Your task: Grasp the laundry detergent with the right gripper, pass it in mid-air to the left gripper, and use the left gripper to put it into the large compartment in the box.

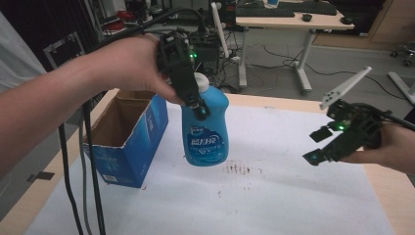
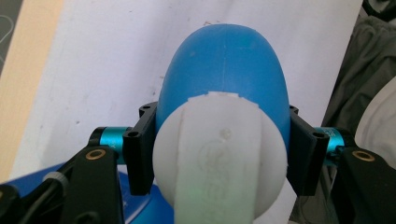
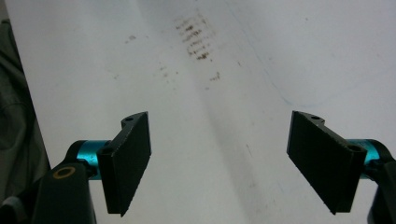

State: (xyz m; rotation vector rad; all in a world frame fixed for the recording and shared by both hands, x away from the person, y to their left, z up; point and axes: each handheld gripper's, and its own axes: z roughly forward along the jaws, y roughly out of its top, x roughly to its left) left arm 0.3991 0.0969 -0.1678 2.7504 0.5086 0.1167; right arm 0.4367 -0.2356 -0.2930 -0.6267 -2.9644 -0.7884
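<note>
While my left gripper (image 1: 195, 100) pinches the blue bottle (image 1: 205, 132) just under its white cap (image 2: 219, 154), holding it over the white sheet (image 1: 274, 196) beside the open blue carton (image 1: 129, 142), my right gripper (image 3: 219, 158) hangs with jaws spread wide and nothing between them. Brown smudges (image 1: 238, 169) mark the sheet. Behind the wooden table (image 1: 391, 186), I see a desk (image 1: 293, 22) and cables on the grey floor.
</note>
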